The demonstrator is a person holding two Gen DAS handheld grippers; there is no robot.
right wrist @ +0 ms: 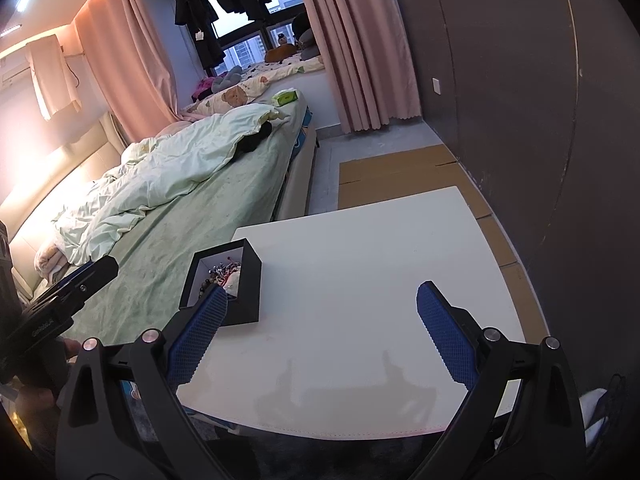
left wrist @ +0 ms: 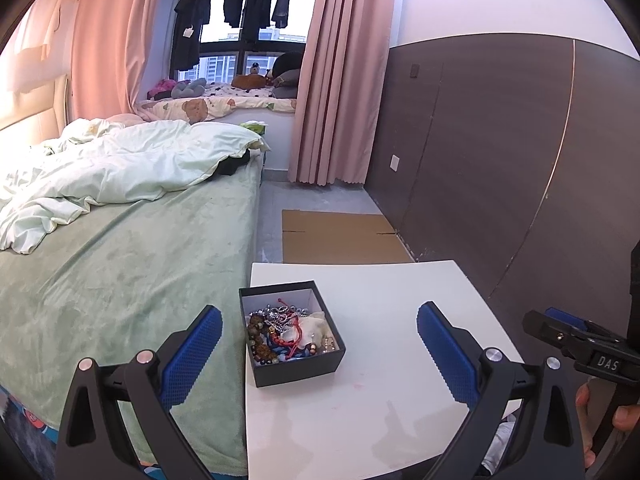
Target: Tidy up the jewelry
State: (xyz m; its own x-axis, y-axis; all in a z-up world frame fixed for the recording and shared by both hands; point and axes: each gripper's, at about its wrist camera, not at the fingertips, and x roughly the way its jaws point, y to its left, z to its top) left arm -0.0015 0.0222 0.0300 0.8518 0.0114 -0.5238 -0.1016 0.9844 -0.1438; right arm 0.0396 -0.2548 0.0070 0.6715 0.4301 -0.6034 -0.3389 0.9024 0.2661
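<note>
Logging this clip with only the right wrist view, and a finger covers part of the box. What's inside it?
Observer: In the left wrist view the box is piled with brown bead bracelets, a red cord and a silver chain.
Operator: Is the left claw open?
Observer: Yes. The left claw is spread wide and holds nothing.

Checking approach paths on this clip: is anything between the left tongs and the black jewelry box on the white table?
Nothing visible is. The left tongs are open above the white table, and the black jewelry box sits lidless between the fingers' line of sight, near the table's bed-side edge. Only bare tabletop lies around it.
</note>
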